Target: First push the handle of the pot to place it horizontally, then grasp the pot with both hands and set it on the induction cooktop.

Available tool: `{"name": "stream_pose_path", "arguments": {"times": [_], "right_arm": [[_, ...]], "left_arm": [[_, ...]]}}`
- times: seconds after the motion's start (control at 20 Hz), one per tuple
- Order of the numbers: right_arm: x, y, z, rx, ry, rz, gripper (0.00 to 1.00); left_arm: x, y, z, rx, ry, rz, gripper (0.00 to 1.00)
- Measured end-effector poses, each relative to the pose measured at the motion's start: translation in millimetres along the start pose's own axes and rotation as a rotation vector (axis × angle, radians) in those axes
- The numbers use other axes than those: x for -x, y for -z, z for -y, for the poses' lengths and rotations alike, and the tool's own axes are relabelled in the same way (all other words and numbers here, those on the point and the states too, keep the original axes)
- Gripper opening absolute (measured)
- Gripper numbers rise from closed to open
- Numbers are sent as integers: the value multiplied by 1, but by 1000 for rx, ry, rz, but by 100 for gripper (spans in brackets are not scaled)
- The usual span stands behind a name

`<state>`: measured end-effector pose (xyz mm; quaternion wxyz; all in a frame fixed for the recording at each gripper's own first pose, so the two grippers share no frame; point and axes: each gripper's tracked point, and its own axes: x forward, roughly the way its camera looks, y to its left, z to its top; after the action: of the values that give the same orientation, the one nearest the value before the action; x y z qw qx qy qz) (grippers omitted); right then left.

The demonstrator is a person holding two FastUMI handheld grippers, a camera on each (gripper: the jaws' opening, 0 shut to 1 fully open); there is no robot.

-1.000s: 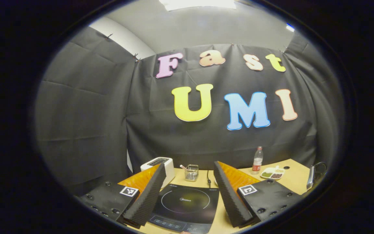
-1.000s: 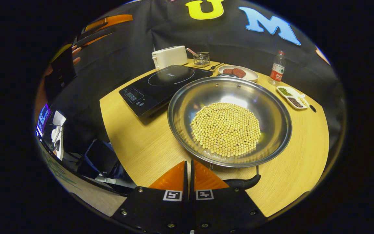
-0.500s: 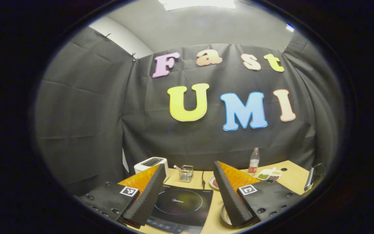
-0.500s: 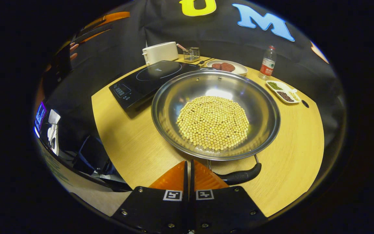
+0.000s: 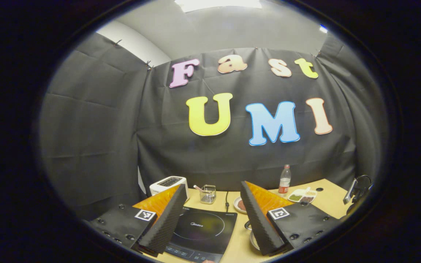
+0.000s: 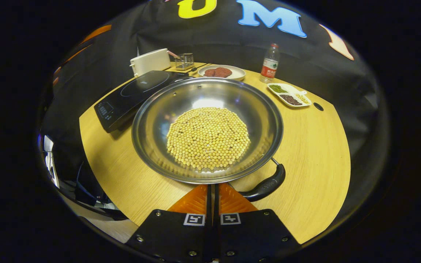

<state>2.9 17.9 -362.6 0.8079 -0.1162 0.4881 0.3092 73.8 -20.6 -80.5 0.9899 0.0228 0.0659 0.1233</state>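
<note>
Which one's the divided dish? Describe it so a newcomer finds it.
Start at the big steel pot of beans mid-table, then look past its far right rim toward the bottle. The dish lies just nearer than it: a white oblong with three compartments, unlike the round plate.

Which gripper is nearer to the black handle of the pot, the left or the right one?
The right. The right gripper, fingers together, sits just beside the pot handle at the near rim. The left gripper is open above the induction cooktop, away from the handle.
</note>
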Motion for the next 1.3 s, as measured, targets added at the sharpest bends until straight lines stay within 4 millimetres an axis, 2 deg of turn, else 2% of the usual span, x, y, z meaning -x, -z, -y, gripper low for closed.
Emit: {"name": "stream_pose_path", "arguments": {"times": [0.25, 0.3, 0.6, 0.8, 1.05, 1.15, 1.3], "right_arm": [[-4, -5, 28, -47, 36, 8, 1], [-4, -6, 32, -54, 43, 10, 1], [-9, -14, 61, -105, 89, 28, 1], [-11, -26, 80, -141, 127, 63, 1], [-11, -44, 101, -190, 153, 129, 1], [-5, -51, 110, -182, 176, 172, 1], [16, -64, 114, -217, 168, 271, 1]], "left_arm": [[5, 3, 6, -11, -20, -3, 99], [6, 3, 7, -11, -25, -5, 96], [8, 6, 14, -17, -53, -11, 99], [8, 10, 21, -22, -71, -20, 99], [5, 19, 39, -46, -84, -35, 99], [5, 27, 49, -51, -79, -49, 99], [3, 42, 65, -59, -57, -76, 99]]}}
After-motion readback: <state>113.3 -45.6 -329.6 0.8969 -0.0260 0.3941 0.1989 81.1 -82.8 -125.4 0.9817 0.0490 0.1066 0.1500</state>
